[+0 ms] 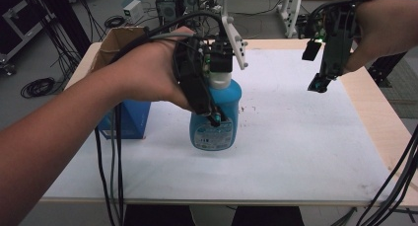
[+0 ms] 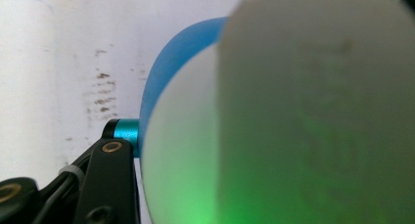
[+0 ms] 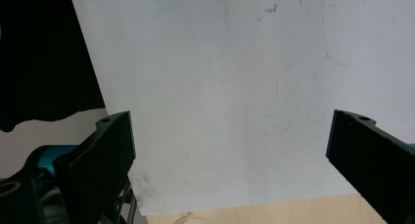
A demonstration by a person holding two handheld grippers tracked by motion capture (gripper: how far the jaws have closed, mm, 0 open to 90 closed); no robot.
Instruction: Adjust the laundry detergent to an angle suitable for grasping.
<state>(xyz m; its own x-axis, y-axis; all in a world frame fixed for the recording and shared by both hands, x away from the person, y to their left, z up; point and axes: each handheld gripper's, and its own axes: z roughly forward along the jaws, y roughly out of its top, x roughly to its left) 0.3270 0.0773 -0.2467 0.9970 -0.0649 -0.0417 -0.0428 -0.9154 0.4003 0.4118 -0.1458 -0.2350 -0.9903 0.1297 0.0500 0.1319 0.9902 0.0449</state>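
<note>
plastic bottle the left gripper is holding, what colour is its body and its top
The plastic bottle has a bright blue body and a white top; the high view shows it best.

Wooden table (image 1: 367, 95), white sheet (image 1: 296, 137), perhaps bottle (image 1: 214, 125), box (image 1: 125, 118)

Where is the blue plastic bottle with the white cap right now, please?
In the high view, the blue plastic bottle stands left of centre on the white table cover, gripped by the left gripper, just right of the blue cardboard box.
</note>
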